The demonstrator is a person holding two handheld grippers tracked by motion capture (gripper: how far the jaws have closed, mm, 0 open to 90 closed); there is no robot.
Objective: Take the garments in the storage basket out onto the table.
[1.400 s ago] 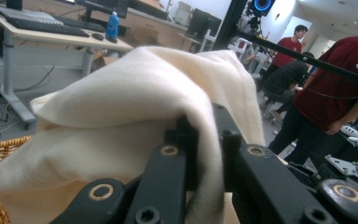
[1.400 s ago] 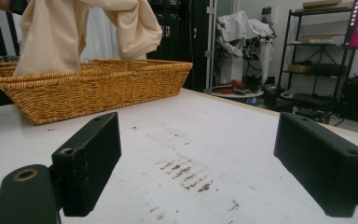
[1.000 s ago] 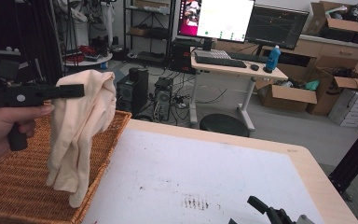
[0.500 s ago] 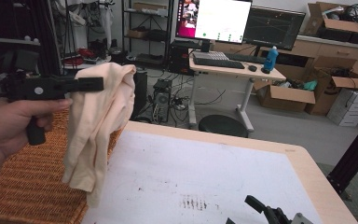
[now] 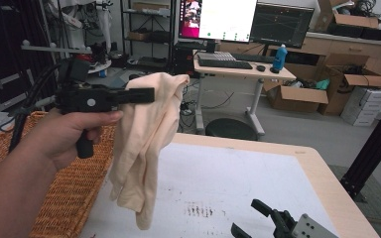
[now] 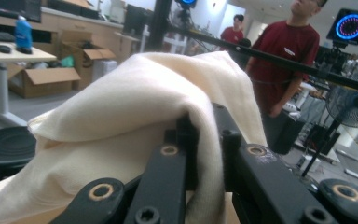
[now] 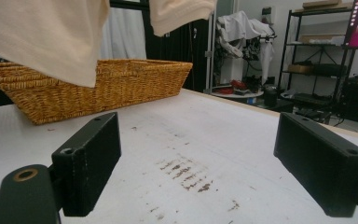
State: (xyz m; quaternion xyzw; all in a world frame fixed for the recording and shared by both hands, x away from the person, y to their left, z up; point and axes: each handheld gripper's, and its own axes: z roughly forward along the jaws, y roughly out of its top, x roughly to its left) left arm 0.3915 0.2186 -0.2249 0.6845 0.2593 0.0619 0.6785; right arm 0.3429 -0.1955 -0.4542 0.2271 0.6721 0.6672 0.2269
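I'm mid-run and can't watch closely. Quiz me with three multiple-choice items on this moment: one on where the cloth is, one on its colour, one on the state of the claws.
1. Where is the cloth?
A. folded flat in the basket
B. hanging in the air from the left claw
C. spread on the table

2. What colour is the cloth?
A. cream
B. dark blue
C. red

3. How does the right claw stand?
A. shut on the cloth
B. shut on nothing
C. open, with nothing between its jaws

Answers: 1 B, the left claw pinches its top and it dangles beside the wicker basket. 2 A, it shows pale cream. 3 C, its jaws stand wide apart over the white table.
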